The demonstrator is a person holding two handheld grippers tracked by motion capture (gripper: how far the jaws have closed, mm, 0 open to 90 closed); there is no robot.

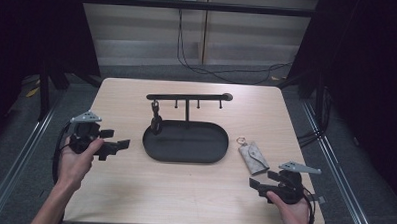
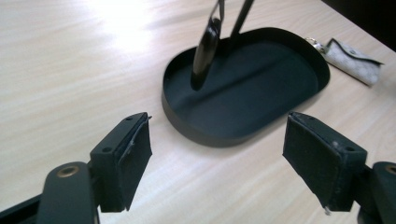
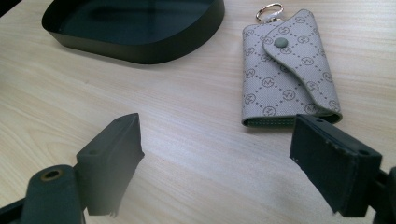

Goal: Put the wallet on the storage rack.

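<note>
**Light wood worktop with a tray and a key pouch**

The worktop [image 1: 133,190] is a pale wood-grain board with rounded corners, standing on a grey floor [image 1: 15,150]. Near its middle lies a black oval tray [image 1: 157,153] with a low upright rim. A thin post rises from the tray's far side and carries a crossbar with small hooks [image 1: 187,97]; a dark object hangs from the hook at the left end, down to just above the tray's floor. Near the tray on the right, apart from it, a grey patterned key pouch [image 1: 253,157] lies flat on the wood, flap snapped shut, its metal ring [image 3: 269,10] pointing toward the far edge.
</note>
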